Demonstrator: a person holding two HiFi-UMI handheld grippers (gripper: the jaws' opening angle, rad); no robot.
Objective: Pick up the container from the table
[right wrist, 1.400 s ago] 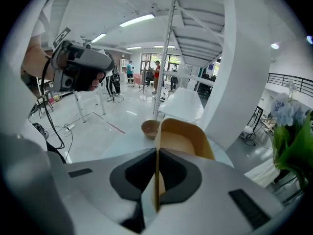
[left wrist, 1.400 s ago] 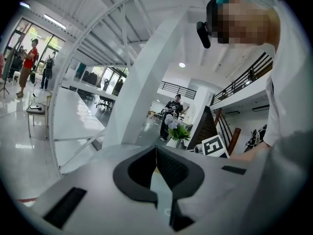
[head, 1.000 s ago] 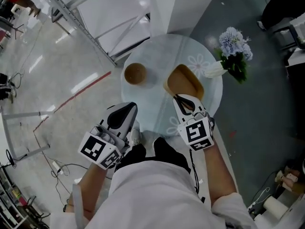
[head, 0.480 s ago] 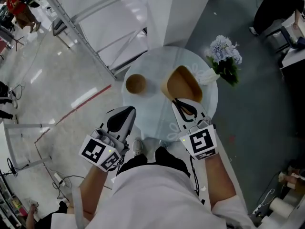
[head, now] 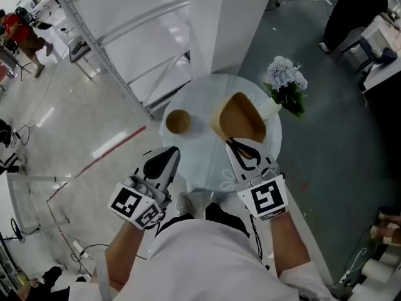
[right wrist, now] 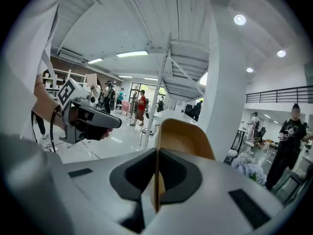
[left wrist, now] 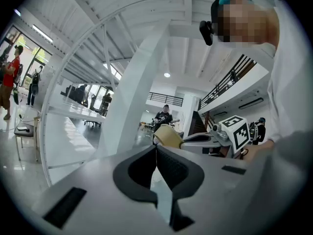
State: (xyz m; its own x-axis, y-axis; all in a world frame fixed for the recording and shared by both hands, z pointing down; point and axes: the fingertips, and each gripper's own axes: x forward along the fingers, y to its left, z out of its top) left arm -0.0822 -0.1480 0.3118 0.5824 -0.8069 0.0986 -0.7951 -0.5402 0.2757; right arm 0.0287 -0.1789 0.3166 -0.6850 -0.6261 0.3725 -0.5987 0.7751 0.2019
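The right gripper [head: 235, 143] pinches the wall of the tan container [head: 241, 116], while the left gripper [head: 168, 151] is closed and empty.

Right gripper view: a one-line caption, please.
Right gripper shut on the wall of a tan container, left gripper beside it.

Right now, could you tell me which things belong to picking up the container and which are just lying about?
Job: tan container, its wall clamped in the right gripper; round table.
Lying about: small brown cup; flower bunch; left gripper, shut, empty.
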